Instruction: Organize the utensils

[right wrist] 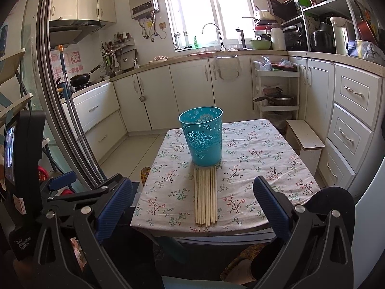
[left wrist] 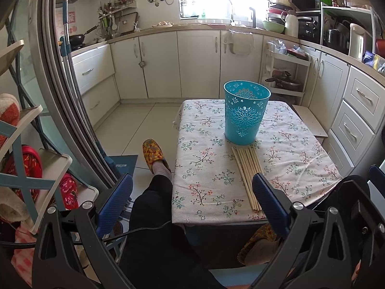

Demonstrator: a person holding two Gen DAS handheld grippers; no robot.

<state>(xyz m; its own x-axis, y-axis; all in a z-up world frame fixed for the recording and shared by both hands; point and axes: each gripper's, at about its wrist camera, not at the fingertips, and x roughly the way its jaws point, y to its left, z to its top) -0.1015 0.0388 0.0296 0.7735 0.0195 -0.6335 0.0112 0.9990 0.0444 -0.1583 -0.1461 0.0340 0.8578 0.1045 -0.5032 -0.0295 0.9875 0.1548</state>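
teal holder [right wrist: 201, 136] upright beside loose chopsticks [right wrist: 205, 196]; both tongs [left wrist: 192, 201] [right wrist: 192, 204] spread.

A blue bin [left wrist: 246, 113] stood upright on the floral tablecloth [left wrist: 211, 168], with a bundle of chopsticks [left wrist: 247, 175] lying flat just in front of it, their far ends near its base. The left gripper [left wrist: 192, 200] hung at the table's near edge, jaws wide apart and empty, its right finger [left wrist: 270, 204] overlapping the chopsticks' near ends. A slippered foot [left wrist: 154, 154] rested on the floor beside the table.
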